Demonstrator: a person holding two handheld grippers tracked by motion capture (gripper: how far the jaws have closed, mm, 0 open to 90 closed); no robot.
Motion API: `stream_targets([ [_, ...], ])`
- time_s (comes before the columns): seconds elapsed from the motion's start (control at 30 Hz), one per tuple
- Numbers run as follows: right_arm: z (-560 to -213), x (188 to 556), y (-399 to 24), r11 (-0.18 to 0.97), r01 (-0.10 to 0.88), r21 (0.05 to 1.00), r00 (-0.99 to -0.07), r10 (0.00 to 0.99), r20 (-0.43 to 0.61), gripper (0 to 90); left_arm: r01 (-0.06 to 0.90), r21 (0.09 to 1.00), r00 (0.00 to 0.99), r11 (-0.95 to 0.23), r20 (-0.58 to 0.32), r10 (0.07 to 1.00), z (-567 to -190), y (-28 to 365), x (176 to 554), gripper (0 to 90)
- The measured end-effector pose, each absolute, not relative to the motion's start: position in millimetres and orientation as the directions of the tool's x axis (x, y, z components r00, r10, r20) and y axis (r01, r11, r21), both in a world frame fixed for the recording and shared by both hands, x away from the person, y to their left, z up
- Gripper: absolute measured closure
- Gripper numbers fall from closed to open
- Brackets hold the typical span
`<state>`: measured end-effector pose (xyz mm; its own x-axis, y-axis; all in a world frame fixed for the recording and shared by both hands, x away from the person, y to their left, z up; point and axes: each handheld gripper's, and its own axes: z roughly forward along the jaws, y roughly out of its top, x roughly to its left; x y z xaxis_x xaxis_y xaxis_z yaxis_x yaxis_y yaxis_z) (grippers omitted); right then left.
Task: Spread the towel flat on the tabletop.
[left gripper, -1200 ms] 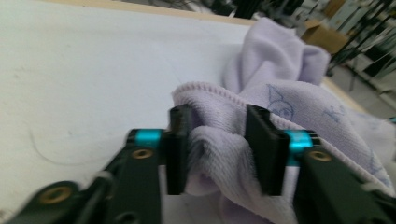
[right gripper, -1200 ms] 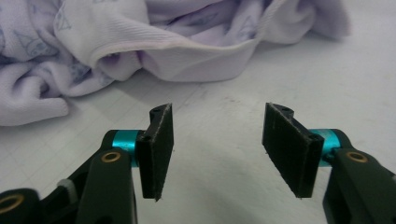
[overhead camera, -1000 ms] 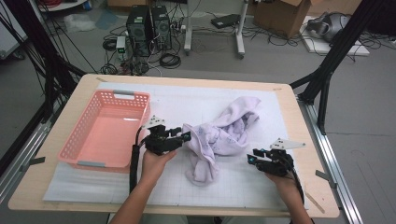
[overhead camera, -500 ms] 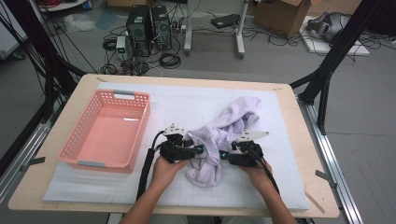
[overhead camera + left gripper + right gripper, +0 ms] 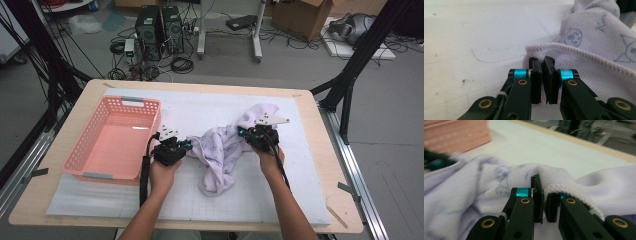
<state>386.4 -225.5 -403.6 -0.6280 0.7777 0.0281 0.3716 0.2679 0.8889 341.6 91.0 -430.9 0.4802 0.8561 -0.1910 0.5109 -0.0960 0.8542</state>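
Jaws of both grippers, left gripper [image 5: 186, 145] and right gripper [image 5: 243, 133], had just closed, pinching the towel's [image 5: 220, 155] hem at opposite ends, the cloth slack between them.

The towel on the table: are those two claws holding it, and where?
Yes. The left gripper pinches the lilac towel at its stitched hem; the right gripper pinches another stretch of the hem.

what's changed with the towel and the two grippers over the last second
The right gripper came in from the mat's right and its jaws closed on the towel; the left gripper closed its jaws on the towel's left hem. The towel now stretches between them. The pink basket stayed put.
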Motion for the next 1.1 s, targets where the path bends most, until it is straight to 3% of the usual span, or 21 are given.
stream_targets([
  [0.17,-412.5,403.7,-231.2,0.254,0.417,0.873,-0.545,0.838,0.016,86.2,0.513,0.852,0.475,-0.104,-0.181,0.861,-433.7,94.1,344.2,84.9],
  [0.23,-415.9,404.7,-234.7,0.237,0.464,0.853,-0.547,0.835,0.066,69.6,0.513,0.85,0.485,-0.121,-0.171,0.858,-434.7,94.7,344.1,84.9],
  [0.3,-412.9,400.1,-239.7,0.198,0.49,0.849,-0.556,0.821,0.129,58.8,0.514,0.849,0.489,-0.118,-0.177,0.854,-434.9,95.4,343.9,84.9],
  [0.43,-397.2,378.5,-249.4,0.259,0.449,0.855,-0.597,0.799,0.071,49.6,0.517,0.849,0.496,-0.111,-0.191,0.847,-434.9,95.2,343.6,84.6],
  [0.5,-390.8,365.3,-257.3,0.276,0.431,0.859,-0.619,0.783,0.059,50.1,0.515,0.85,0.497,-0.107,-0.195,0.845,-434.6,95.2,343.1,84.6],
  [0.6,-390.5,345.6,-269.7,0.312,0.416,0.854,-0.649,0.76,0.039,59.6,0.515,0.852,0.498,-0.093,-0.209,0.841,-434.9,95.5,342.8,84.6],
  [0.73,-416.8,339.2,-271.0,0.368,0.488,0.792,-0.673,0.736,0.073,67.7,0.52,0.849,0.497,-0.089,-0.217,0.84,-435.3,96.4,342.3,84.6],
  [0.8,-431.0,342.5,-261.7,0.391,0.513,0.764,-0.686,0.721,0.092,67.1,0.519,0.85,0.499,-0.088,-0.218,0.839,-434.7,95.7,341.5,84.6],
  [0.93,-446.5,354.0,-234.4,0.376,0.526,0.763,-0.701,0.7,0.139,54.8,0.519,0.851,0.502,-0.085,-0.222,0.836,-434.6,95.9,341.6,84.6],
  [1.0,-450.0,356.8,-219.0,0.381,0.516,0.767,-0.708,0.693,0.132,55.9,0.518,0.851,0.505,-0.089,-0.22,0.835,-434.9,96.2,341.7,84.6],
  [1.07,-450.5,355.4,-204.3,0.428,0.48,0.766,-0.712,0.7,0.054,62.0,0.516,0.852,0.506,-0.089,-0.219,0.834,-434.8,96.4,341.4,84.6],
  [1.1,-450.0,354.6,-200.3,0.44,0.462,0.77,-0.723,0.69,0.039,76.6,0.515,0.852,0.508,-0.088,-0.221,0.833,-434.3,96.8,341.2,84.6],
])
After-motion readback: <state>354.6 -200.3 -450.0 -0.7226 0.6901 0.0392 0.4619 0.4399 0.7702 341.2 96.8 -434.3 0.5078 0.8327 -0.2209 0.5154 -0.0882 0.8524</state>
